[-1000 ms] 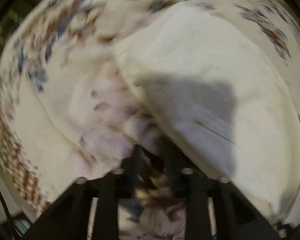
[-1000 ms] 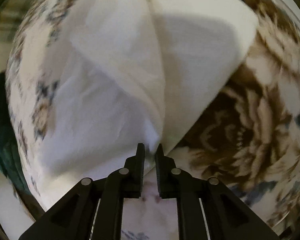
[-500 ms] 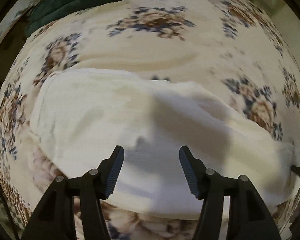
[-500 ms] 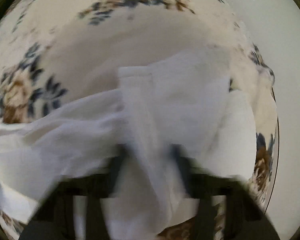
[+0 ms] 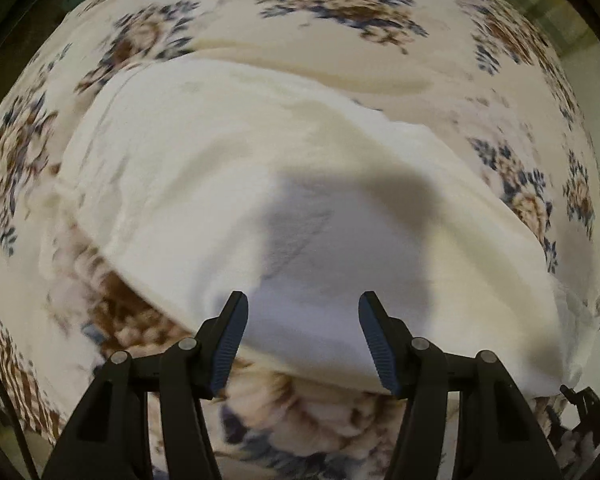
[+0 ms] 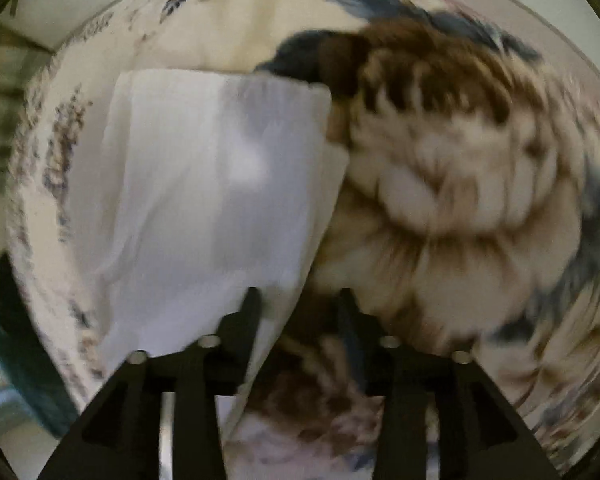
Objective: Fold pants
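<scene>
My left gripper [image 5: 302,334] hangs over the pants [image 5: 260,200] with its jaws spread wide and nothing between them; the white cloth lies flat beneath me on the floral bedspread [image 5: 360,4], running from about 10 o'clock down to 4 o'clock, its near fold edge just under my fingertips. I judge it lies this way because a fold has been laid and I am free to smooth it or take a new edge. My right gripper [image 6: 298,300] also has its jaws parted and, as far as the blur lets me tell, empty; there the pants [image 6: 204,184] sit at 10 to 11 o'clock, with a squared corner at 12, and a big brown flower [image 6: 460,168] of the print at 2 o'clock.
</scene>
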Motion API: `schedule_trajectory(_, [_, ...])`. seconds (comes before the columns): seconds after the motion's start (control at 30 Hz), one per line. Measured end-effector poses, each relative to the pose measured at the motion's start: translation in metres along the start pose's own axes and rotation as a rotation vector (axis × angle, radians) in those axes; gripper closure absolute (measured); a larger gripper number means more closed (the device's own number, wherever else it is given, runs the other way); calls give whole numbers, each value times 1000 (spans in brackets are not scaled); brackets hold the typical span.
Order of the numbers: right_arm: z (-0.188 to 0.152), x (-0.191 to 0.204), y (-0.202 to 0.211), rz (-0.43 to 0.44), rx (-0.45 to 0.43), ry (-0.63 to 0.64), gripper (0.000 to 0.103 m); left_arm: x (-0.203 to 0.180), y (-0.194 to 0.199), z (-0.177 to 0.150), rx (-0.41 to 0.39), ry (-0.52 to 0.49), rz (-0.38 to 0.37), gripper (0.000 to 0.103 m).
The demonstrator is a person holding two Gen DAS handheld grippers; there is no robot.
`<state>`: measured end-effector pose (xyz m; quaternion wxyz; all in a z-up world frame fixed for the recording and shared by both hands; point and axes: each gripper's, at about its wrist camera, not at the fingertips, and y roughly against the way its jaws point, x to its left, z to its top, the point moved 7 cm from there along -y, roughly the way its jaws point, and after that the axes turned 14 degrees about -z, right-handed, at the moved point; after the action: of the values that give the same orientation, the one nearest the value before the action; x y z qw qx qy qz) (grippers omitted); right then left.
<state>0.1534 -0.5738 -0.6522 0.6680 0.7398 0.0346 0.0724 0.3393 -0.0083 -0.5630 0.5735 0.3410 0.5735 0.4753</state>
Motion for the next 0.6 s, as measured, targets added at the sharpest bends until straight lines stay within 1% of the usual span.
schedule_trajectory(0.03, [-11,3,7,52,0,-2,48,9,7,0,-1,25,-19,48])
schedule_trajectory(0.07, [-26,5,11,74,1,11,44,20,14,2,-5,53,-28,48])
schedule_trajectory(0.17, [-80,33,20,141,40,124,43,60,38,12,-21,171,-81,48])
schedule_trajectory(0.23, [-134,63,12,172,118,230,43,93,50,23,-36,259,-109,48])
schedule_trajectory(0.27, [-152,71,9,187,151,256,43,112,54,30,-48,300,-110,48])
schedule_trajectory(0.3, [-179,87,-2,211,209,294,43,125,55,35,-54,325,-106,47])
schedule_trajectory(0.33, [-195,93,-10,214,236,305,43,139,54,40,-56,348,-106,47])
schedule_trajectory(0.37, [-219,105,-23,212,276,314,43,153,50,47,-48,369,-98,46])
schedule_trajectory(0.5, [-255,127,-52,223,349,272,43,186,24,60,10,434,-88,47])
schedule_trajectory(0.57, [-271,135,-60,219,356,246,43,192,11,65,35,449,-88,47])
schedule_trajectory(0.6, [-274,138,-62,205,343,244,43,193,8,67,39,450,-87,47])
